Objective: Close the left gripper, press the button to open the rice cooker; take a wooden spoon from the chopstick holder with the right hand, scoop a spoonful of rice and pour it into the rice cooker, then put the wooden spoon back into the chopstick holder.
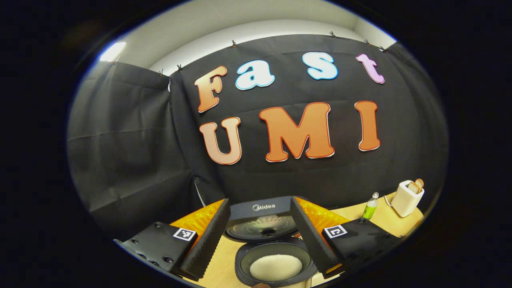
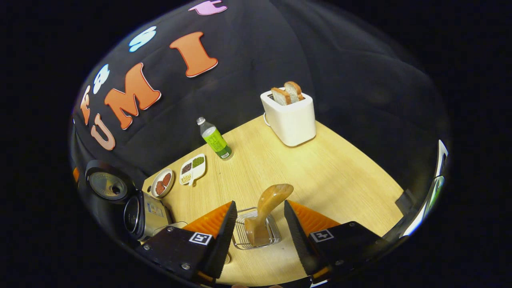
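Note:
The rice cooker (image 1: 274, 260) stands open just below my left gripper (image 1: 260, 201), its lid (image 1: 262, 228) tipped up and white rice (image 1: 276, 267) lying in the pot. That gripper's fingers are spread wide, one on each side of the cooker, touching nothing. In the right gripper view the wooden spoon (image 2: 272, 198) stands bowl-up in the wire chopstick holder (image 2: 240, 236). My right gripper (image 2: 259, 205) is open with the spoon between its fingers, untouched. The cooker (image 2: 144, 216) lies far left there.
A white toaster (image 2: 290, 116) with two bread slices stands at the table's far side, a green-labelled bottle (image 2: 215, 140) to its left. A sectioned dish (image 2: 193, 168) and a small plate (image 2: 162, 183) sit near the wall. Bare tabletop stretches right of the holder.

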`<act>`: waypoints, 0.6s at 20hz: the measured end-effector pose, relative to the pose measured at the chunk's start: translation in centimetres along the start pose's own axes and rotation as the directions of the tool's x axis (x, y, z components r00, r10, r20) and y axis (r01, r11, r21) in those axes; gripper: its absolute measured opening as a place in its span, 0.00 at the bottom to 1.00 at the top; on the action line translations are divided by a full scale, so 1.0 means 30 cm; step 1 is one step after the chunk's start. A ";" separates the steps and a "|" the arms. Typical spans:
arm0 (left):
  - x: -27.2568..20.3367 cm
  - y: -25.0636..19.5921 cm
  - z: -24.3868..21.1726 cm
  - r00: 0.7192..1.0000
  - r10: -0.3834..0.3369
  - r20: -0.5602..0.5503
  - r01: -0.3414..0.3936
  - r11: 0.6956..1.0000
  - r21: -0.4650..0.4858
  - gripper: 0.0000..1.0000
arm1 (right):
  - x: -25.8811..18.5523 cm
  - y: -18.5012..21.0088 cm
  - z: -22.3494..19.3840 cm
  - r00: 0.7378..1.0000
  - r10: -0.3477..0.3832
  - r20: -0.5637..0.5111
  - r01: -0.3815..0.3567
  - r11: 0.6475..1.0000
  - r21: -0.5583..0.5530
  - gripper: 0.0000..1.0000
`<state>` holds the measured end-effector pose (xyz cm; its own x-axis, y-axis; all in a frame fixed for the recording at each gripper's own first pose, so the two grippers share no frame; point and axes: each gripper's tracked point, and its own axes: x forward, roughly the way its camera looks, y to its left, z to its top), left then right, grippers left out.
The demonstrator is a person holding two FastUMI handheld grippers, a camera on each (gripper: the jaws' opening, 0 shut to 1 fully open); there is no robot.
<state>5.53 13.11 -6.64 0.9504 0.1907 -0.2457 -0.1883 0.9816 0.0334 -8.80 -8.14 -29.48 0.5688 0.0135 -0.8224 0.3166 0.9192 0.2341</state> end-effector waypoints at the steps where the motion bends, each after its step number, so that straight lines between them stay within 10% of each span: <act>1: 0.020 0.005 0.017 1.000 -0.003 -0.010 0.003 1.000 -0.015 1.00 | -0.013 -0.002 0.028 1.000 -0.005 0.022 0.006 1.000 -0.011 0.77; 12: 0.268 0.015 0.039 0.982 0.022 -0.189 -0.039 0.996 -0.084 0.96 | -0.166 0.094 0.306 0.957 0.061 0.282 -0.020 0.989 -0.146 0.80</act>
<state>13.38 15.09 -7.46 0.8822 0.2063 -0.4233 -0.2452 0.9687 -0.0389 -3.76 -9.24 -19.96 0.7780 -0.0423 -0.6268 0.1911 0.9664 0.1719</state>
